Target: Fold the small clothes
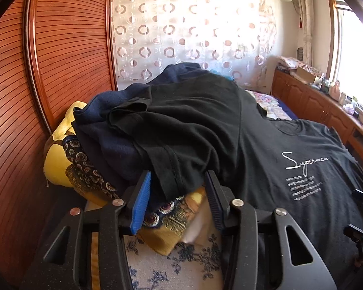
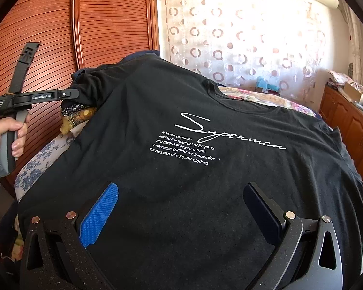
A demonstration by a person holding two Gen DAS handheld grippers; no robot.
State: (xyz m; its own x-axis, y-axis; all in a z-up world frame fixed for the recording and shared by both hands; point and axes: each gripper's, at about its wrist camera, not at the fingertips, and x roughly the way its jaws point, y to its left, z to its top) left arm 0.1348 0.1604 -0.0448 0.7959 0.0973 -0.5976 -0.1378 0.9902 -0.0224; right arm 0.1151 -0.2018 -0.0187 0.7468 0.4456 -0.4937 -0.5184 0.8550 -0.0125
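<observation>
Across the bed [image 2: 43,159] lies the black T-shirt [image 2: 181,193], print up and spread flat so we can fold it. Its left sleeve [image 1: 171,169] drapes over a heap of clothes [image 1: 104,145] at the bed's left edge, and our left claw [image 1: 179,193] straddles that sleeve's hem, pads [image 1: 140,203] part-way apart and not yet pressing, we judge to draw it inward. Our right claw [image 2: 181,215] hovers wide apart over the lower hem, holding nothing. No container shows.

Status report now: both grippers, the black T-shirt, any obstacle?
Left gripper around the sleeve, not clamped. Right gripper open over black T-shirt. Clothes pile beside.
</observation>
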